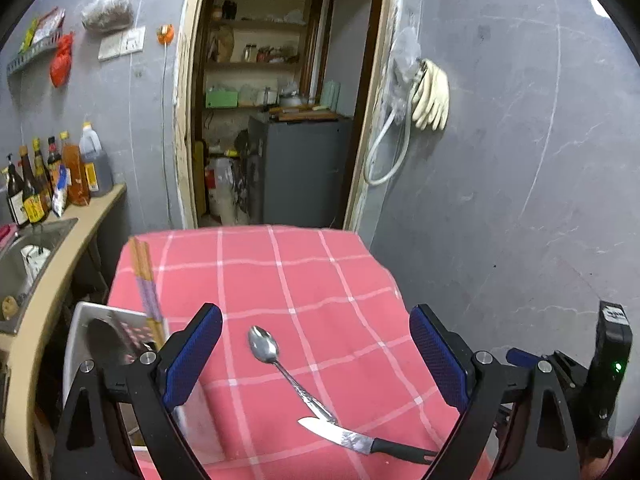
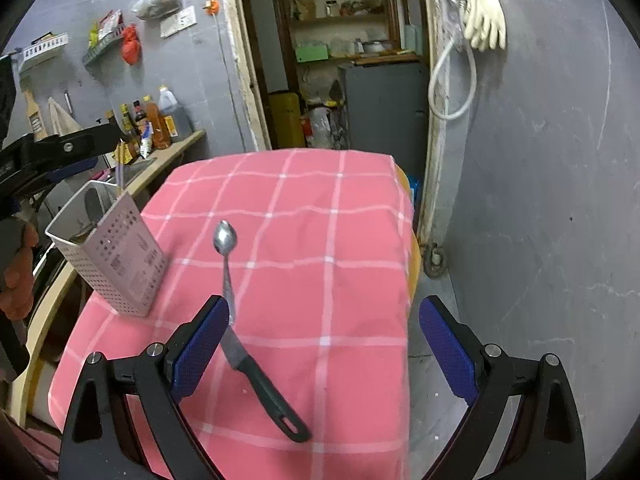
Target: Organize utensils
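A desk (image 2: 360, 216) draped in a pink checked cloth (image 1: 312, 280) fills the middle of both wrist views, set before an open doorway in a grey wall. Along the desk's left side runs a pale counter with a steel sink (image 1: 36, 248) and a row of sauce bottles (image 1: 52, 176) at its back.

At the desk's left edge stands a white perforated utensil holder (image 2: 124, 268), upright on the cloth; a pair of chopsticks (image 1: 146, 288) leans out of it, and a dark rounded utensil shows inside it in the left wrist view.

The left hand-held gripper (image 1: 316, 356) hovers over the near part of the desk with its blue-padded fingers (image 1: 196, 356) spread wide and nothing between them. The right hand-held gripper (image 2: 328, 348) is likewise wide open and empty, above the desk's near right edge, its right finger over the floor beyond the cloth.

On the cloth, right of the holder, lies a black-handled knife (image 2: 260, 384), its blade tip touching or overlapping the handle end of a metal spoon (image 2: 225, 248). The spoon lies bowl up, pointing toward the far side of the desk. Both utensils sit outside the holder, near it but apart.
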`<act>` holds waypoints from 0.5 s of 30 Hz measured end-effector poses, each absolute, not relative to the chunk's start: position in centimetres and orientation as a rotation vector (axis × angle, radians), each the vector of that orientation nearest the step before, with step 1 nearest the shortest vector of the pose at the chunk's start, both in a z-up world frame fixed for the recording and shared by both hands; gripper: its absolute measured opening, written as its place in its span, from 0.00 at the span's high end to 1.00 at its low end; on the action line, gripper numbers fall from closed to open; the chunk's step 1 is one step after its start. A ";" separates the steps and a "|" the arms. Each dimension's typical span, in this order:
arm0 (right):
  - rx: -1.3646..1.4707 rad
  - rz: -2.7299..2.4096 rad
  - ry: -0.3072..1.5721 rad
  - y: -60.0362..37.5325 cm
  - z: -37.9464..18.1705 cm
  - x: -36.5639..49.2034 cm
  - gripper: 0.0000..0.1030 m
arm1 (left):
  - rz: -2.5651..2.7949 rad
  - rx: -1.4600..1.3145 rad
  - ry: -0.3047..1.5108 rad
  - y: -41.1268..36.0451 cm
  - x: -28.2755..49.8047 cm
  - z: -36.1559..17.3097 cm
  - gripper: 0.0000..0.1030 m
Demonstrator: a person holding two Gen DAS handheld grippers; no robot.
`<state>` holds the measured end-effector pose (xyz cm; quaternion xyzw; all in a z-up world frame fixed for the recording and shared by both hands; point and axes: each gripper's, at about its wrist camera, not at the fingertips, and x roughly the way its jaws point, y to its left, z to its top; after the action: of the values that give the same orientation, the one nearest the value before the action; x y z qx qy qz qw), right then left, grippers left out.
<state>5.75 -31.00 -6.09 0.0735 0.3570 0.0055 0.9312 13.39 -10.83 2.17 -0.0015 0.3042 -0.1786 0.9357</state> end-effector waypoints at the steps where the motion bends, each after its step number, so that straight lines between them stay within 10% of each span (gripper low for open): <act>1: 0.153 0.011 0.739 -31.2 -6.4 5.8 0.09 | -0.361 -0.006 0.636 -11.1 13.8 1.8 0.08; 15: 0.115 0.127 0.881 -30.4 -11.9 8.4 0.09 | -0.250 0.007 0.829 -13.9 19.2 -5.9 0.08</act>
<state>8.37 -30.41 -11.92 0.0555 0.4257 0.0615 0.9011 19.22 -13.93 -5.88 0.0036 0.4018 -0.1210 0.9077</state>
